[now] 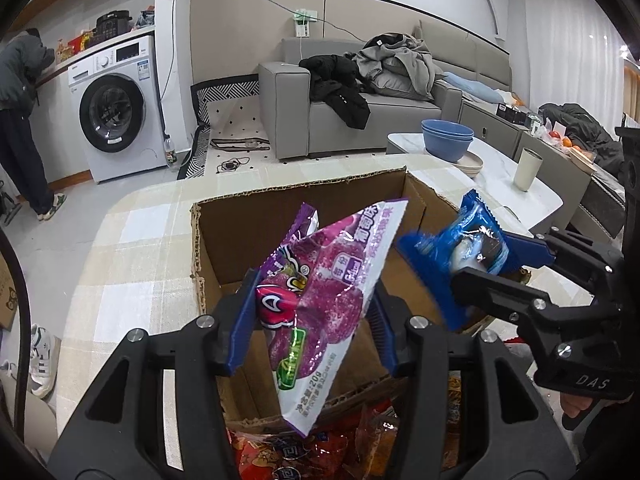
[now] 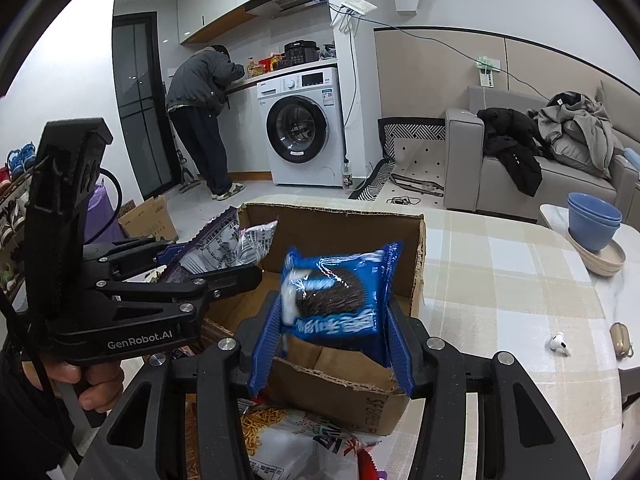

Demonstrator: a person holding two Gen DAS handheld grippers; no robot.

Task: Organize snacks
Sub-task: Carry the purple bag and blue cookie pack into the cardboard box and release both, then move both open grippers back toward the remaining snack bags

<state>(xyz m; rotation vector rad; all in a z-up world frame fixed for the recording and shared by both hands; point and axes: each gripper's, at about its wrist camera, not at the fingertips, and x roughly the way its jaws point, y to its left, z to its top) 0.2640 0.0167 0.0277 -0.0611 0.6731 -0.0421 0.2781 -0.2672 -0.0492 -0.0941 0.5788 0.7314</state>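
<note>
A purple candy packet (image 1: 320, 292) and blue cookie packet (image 2: 336, 300) hang tilted above the open cardboard box (image 2: 304, 224)

Close wrist views, shared cardboard box (image 1: 304, 200)

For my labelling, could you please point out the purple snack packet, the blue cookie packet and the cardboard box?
Purple snack packet (image 1: 320, 300), left wrist view, front face.
Blue cookie packet (image 2: 338, 292), right wrist view, cookie picture.
Brown cardboard box (image 2: 352, 232), right wrist view, inner wall.

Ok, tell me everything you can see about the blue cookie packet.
The blue cookie packet is a glossy plastic wrapper picturing a dark sandwich cookie with white cream and white lettering, its side seams crimped. It looks sealed. The right gripper pinches it between blue ribbed pads, held above the open cardboard box, touching nothing else.
</note>
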